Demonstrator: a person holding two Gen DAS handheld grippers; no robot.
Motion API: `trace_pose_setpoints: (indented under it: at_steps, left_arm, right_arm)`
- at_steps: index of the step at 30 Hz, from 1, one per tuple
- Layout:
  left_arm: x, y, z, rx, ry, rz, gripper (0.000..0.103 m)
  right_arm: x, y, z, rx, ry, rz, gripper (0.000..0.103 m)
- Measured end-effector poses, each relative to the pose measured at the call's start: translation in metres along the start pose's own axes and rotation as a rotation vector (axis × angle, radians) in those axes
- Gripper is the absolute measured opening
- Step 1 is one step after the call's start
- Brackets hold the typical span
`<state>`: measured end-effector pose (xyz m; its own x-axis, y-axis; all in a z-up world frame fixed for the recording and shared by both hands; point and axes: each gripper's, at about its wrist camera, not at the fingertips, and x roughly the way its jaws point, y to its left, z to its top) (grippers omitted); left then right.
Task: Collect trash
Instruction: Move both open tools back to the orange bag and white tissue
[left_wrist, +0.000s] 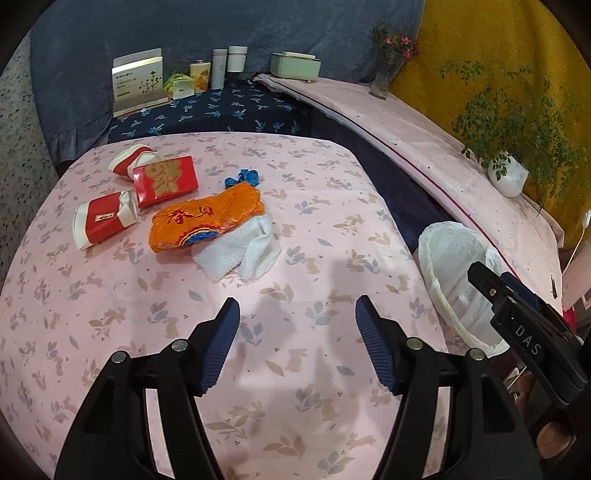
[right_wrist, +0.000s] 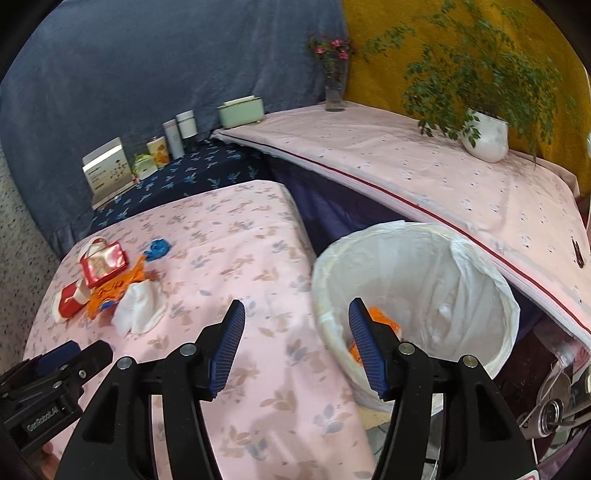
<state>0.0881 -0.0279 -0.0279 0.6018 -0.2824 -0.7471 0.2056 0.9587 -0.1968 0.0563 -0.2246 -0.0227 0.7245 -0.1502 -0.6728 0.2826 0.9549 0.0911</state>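
Trash lies on the pink floral table (left_wrist: 295, 229): an orange wrapper (left_wrist: 203, 219), a white crumpled tissue (left_wrist: 240, 251), a red packet (left_wrist: 164, 181), two red-and-white crushed cups (left_wrist: 103, 219) (left_wrist: 129, 160) and a blue scrap (left_wrist: 242, 177). My left gripper (left_wrist: 297, 317) is open and empty, above the table in front of the pile. My right gripper (right_wrist: 297, 325) is open and empty at the near left rim of the white-lined bin (right_wrist: 417, 295), which holds an orange piece (right_wrist: 384, 321). The bin also shows in the left wrist view (left_wrist: 454, 273).
A dark blue shelf (left_wrist: 221, 110) behind the table holds a box, cans and jars. A pink-covered counter (right_wrist: 424, 173) on the right carries a vase (right_wrist: 335, 92), a potted plant (right_wrist: 484, 136) and a green container (right_wrist: 240, 110). Cables lie by the bin.
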Motion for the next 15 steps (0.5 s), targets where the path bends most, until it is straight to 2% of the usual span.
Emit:
trace_pose_setpoints:
  at_steps: [15]
  left_arm:
    - [-0.002, 0.056, -0.005, -0.085, -0.001, 0.045, 0.062]
  right_arm:
    - [-0.001, 0.052, -0.009, -0.058, 0.021, 0.050, 0.057]
